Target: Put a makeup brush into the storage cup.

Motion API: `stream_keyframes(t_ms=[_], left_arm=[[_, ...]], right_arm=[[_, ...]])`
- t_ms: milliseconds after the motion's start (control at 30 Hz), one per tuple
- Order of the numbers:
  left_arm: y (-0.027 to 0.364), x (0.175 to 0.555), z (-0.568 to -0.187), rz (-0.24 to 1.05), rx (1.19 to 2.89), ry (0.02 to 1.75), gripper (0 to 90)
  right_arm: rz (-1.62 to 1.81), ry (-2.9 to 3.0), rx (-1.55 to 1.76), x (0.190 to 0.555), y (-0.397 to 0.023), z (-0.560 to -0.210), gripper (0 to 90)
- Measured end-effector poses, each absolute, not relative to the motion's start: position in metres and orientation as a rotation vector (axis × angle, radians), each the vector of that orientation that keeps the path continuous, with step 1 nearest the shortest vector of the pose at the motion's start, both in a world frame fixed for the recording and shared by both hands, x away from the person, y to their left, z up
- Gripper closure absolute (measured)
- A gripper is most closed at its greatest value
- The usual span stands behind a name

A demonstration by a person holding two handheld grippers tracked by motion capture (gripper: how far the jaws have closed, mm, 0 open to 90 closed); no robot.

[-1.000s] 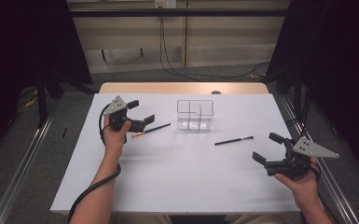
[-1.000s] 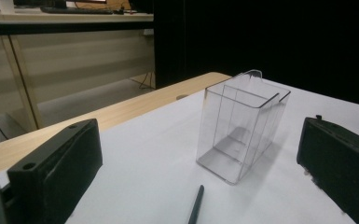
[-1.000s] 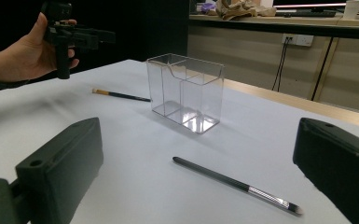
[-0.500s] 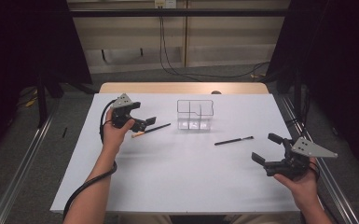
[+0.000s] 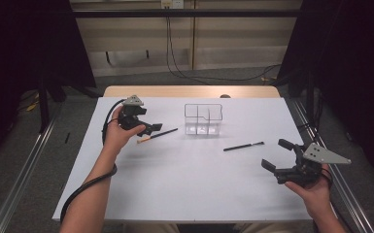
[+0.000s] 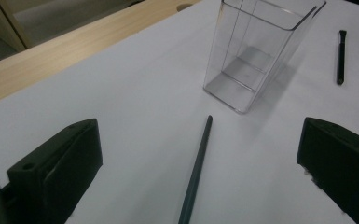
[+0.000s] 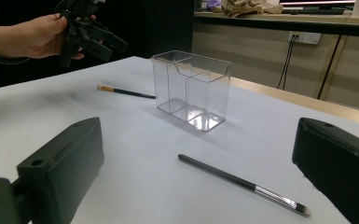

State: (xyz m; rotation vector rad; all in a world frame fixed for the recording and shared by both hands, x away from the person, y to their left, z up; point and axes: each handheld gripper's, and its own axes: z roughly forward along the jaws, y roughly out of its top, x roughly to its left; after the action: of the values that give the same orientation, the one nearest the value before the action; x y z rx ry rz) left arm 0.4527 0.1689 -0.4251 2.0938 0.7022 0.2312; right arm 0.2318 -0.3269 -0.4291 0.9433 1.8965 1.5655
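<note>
A clear divided container (image 5: 203,119) stands on the white table (image 5: 184,184). A tan-tipped brush (image 5: 158,135) lies to its left, a dark brush (image 5: 244,145) to its right. My left gripper (image 5: 149,120) hovers open over the tan-tipped brush's tip end; in the left gripper view its dark handle (image 6: 196,168) runs between the jaws toward the container (image 6: 256,51). My right gripper (image 5: 278,154) is open at the right edge, empty. In the right gripper view the dark brush (image 7: 242,183) lies ahead of its jaws, with the container (image 7: 191,88) beyond.
A wooden strip (image 5: 189,91) borders the table's far edge. Metal rails (image 5: 24,170) run along the floor on both sides. The second brush (image 6: 341,56) lies past the container in the left gripper view.
My left gripper has drifted slightly toward the far side above the tan-tipped brush. The right gripper, both brushes and the container have stayed put.
</note>
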Motion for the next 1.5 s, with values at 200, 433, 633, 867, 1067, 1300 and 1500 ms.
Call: stream_keyframes(t_ms=[200,433,633,867,1067,1300,1500], left_arm=[[0.166,0.459,-0.423,0.186,2.178,0.763,0.0],[0.16,0.464,-0.424,0.169,2.303,0.817,0.0],[0.157,0.467,-0.422,0.153,2.364,0.8,6.9],[0.156,0.47,-0.422,0.14,2.442,0.785,20.5],[0.154,0.473,-0.426,0.126,2.521,0.749,31.9],[0.149,0.475,-0.432,0.089,2.601,0.713,46.0],[0.146,0.477,-0.439,0.048,2.707,0.678,59.7]], right_arm=[[1.563,1.896,0.944,0.232,-0.327,-0.429,1.6],[1.556,1.901,0.937,0.232,-0.326,-0.428,1.9],[1.557,1.898,0.939,0.231,-0.326,-0.428,1.9],[1.556,1.897,0.939,0.231,-0.327,-0.428,2.0],[1.551,1.902,0.94,0.232,-0.327,-0.429,2.0],[1.548,1.914,0.937,0.232,-0.326,-0.43,2.0],[1.547,1.918,0.936,0.232,-0.327,-0.431,2.0]])
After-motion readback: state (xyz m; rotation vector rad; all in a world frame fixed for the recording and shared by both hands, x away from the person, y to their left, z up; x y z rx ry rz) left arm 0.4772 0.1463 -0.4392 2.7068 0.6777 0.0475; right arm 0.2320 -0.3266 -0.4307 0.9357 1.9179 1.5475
